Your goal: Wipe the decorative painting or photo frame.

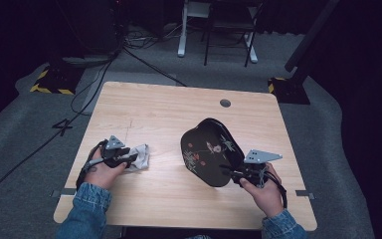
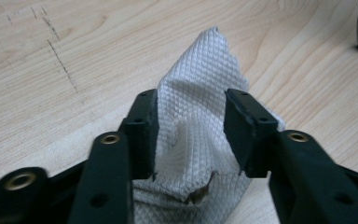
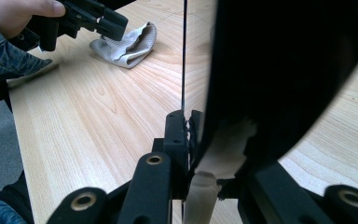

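I hold my left tongs (image 2: 191, 135) apart over the crumpled white cloth (image 2: 198, 112), which lies on the desk (image 1: 154, 109) between the pads, neither pad pressing it. My right tongs (image 3: 191, 135) are clamped on the rim of the black lacquered tray (image 1: 210, 151), tilted up at the desk's right side.

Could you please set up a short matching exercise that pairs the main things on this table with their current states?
Things:
1. crumpled white waffle-weave cloth
2. black lacquered tray with painted flowers
3. left gripper
4. right gripper

States:
A. clamped on the tray's rim
B. open, astride the cloth
C. lying on the light wooden table
D. tilted up on edge

Pairs: 1-C, 2-D, 3-B, 4-A
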